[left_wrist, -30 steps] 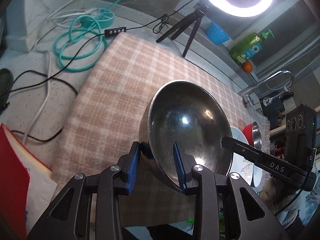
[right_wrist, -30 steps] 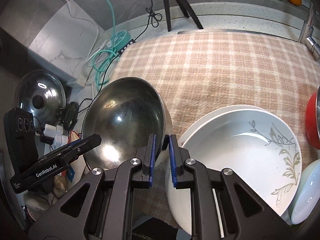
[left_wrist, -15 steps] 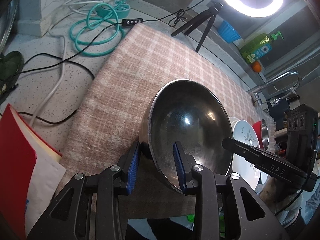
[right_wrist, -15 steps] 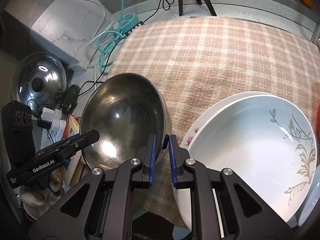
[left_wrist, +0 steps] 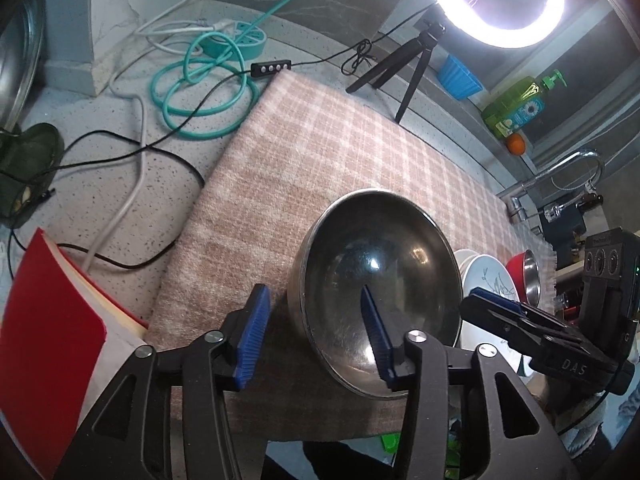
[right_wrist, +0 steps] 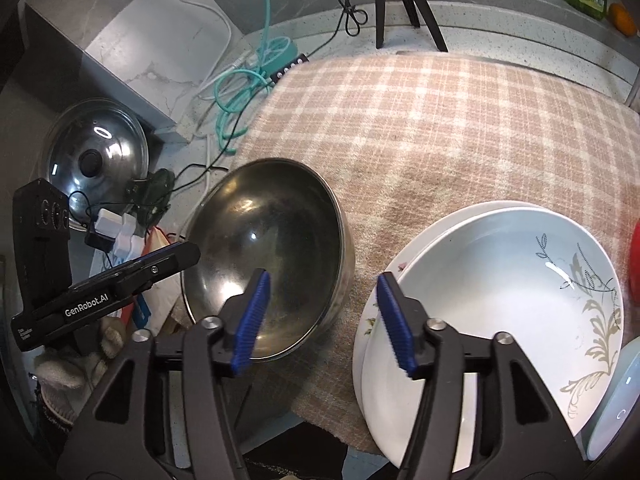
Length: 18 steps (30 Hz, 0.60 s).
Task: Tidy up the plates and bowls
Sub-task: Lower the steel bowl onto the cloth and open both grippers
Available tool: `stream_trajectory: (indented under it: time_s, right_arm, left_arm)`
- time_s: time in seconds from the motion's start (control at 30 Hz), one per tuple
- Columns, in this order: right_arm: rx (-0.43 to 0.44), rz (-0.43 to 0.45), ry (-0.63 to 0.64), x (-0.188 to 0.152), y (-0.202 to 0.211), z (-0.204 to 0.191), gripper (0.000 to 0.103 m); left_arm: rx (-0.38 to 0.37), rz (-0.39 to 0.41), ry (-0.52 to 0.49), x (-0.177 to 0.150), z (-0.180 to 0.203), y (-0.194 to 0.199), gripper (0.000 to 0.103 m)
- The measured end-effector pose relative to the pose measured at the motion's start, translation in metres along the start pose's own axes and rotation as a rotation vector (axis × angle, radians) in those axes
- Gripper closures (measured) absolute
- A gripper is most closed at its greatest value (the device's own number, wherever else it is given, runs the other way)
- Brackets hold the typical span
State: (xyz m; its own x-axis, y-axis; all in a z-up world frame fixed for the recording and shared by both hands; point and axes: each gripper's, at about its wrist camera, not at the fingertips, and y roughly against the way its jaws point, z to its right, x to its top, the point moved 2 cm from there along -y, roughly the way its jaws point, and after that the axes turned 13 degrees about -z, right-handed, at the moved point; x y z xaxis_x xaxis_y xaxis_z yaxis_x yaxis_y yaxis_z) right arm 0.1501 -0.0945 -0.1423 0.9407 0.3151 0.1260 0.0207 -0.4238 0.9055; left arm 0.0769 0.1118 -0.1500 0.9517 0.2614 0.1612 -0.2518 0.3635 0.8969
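Right wrist view: we have just been opening both tools, the right tool [right_wrist: 324, 320] and left tool [left_wrist: 314, 336], around the steel bowl [right_wrist: 266, 258] beside the plates [right_wrist: 492, 304] on the cloth-covered surface [right_wrist: 460, 128]; stacking remains.

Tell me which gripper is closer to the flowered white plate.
Right. The right gripper hangs open between the steel bowl and the white plate, one finger over its rim. The left gripper straddles the bowl's far rim.
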Motion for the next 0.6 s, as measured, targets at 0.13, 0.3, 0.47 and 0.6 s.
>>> stream_trajectory:
  time_s: [0.13,0.3,0.47,0.6]
  right_arm:
    - [-0.029,0.048,0.021,-0.002,0.015,-0.001,0.033]
    - [-0.045,0.101,0.033,-0.005,0.038,0.003,0.019]
    - [-0.061,0.139,0.024,-0.014,0.063,0.019,0.016]
    - [-0.064,0.165,0.002,-0.024,0.082,0.037,0.015]
  left_arm:
    - [0.014,0.031,-0.014,0.003,0.006,0.009,0.048]
    - [0.032,0.073,-0.052,0.006,0.026,0.017,0.038]
    - [0.030,0.087,-0.102,0.008,0.052,0.015,0.037]
    - [0.019,0.090,-0.151,0.004,0.077,0.012,0.037]
